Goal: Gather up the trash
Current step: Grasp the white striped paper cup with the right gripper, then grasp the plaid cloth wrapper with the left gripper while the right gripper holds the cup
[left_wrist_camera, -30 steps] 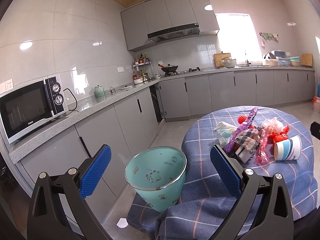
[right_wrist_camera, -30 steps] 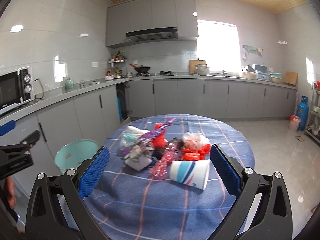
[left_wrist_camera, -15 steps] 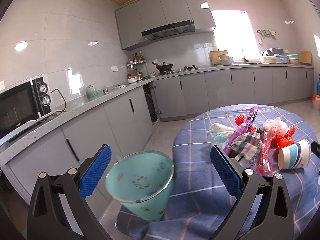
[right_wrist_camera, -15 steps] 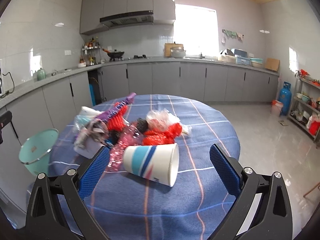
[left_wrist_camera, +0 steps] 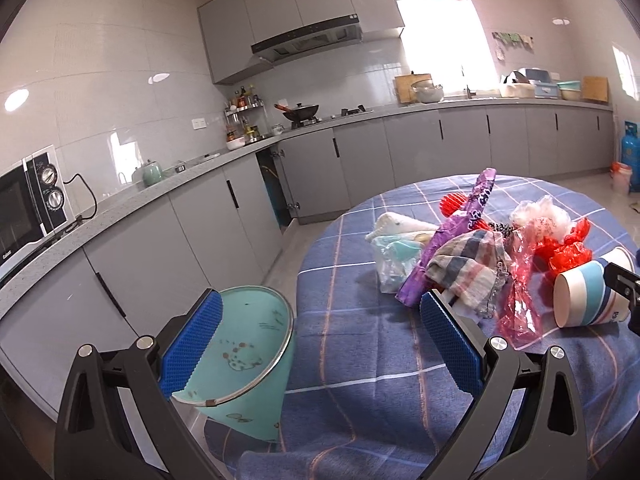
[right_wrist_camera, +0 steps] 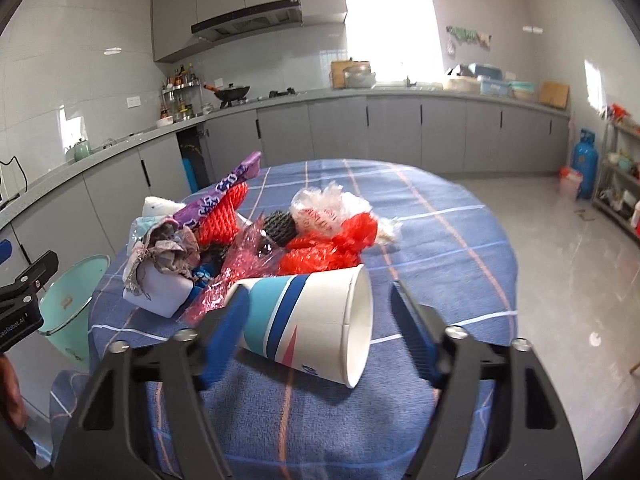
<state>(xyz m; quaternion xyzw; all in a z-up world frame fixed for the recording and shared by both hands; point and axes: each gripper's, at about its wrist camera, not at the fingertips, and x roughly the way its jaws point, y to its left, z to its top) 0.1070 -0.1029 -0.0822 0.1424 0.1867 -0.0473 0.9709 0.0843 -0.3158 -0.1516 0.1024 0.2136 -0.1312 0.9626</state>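
Observation:
A paper cup [right_wrist_camera: 316, 320] with blue stripes lies on its side on the blue checked tablecloth [right_wrist_camera: 440, 224]. My right gripper [right_wrist_camera: 320, 328] is open with one finger on each side of the cup. Behind the cup is a trash pile [right_wrist_camera: 256, 232]: purple wrapper, red net, red and clear plastic bags, checked cloth. The pile [left_wrist_camera: 472, 252] and cup [left_wrist_camera: 584, 300] also show in the left wrist view. My left gripper [left_wrist_camera: 320, 340] is open; its left finger overlaps the tilted teal trash bin [left_wrist_camera: 240, 360] beside the table.
Grey kitchen cabinets [left_wrist_camera: 224, 232] and a counter run along the left and far walls. A microwave [left_wrist_camera: 28, 208] stands on the counter at the left. A blue gas cylinder [right_wrist_camera: 584, 164] and a shelf rack [right_wrist_camera: 620, 180] stand at the far right.
My right gripper has moved forward until its fingers flank the paper cup. My left gripper has moved closer to the teal bin, which now looks more tilted.

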